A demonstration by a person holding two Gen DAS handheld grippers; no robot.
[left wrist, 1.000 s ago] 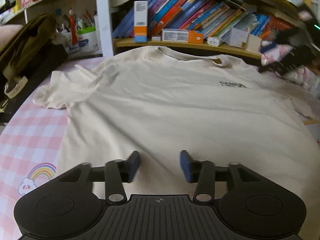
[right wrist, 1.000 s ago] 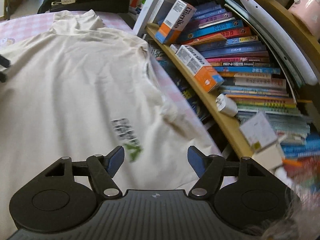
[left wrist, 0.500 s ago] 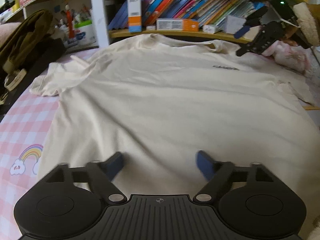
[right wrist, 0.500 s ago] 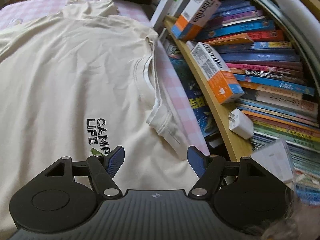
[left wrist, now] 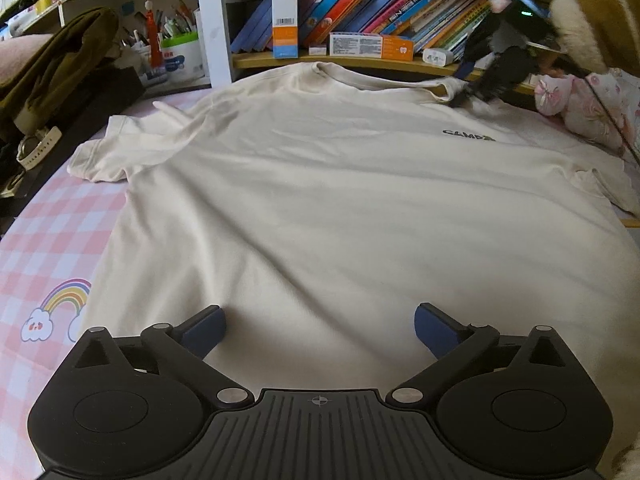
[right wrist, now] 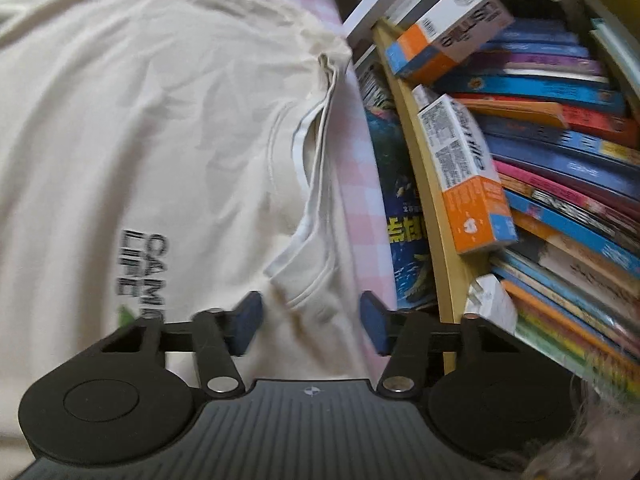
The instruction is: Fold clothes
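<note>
A cream T-shirt (left wrist: 340, 200) lay spread flat and face up on a pink checked bed sheet (left wrist: 52, 248), with no fold in it that either view showed. Its collar (right wrist: 316, 184) pointed toward a bookshelf (right wrist: 436, 216) and both sleeves lay out to the sides. So the folding of this shirt was all still to come, or the shirt had been laid out again; the pictures could not settle which.

Your left gripper (left wrist: 320, 330) hovered low over the hem end of the shirt, its fingers spread wide and grasping nothing. Your right gripper (right wrist: 312, 318) sat at the shoulder beside the collar, its fingers released and straddling the shoulder cloth without pinching it.

Compared with a second before, the left fingers had opened much wider and the gripper had drawn nearer the hem. The right gripper had travelled from beside the chest lettering (right wrist: 144, 264) up to the collar end, and its fingers now stood somewhat closer together. The shirt itself had not visibly shifted.
</note>
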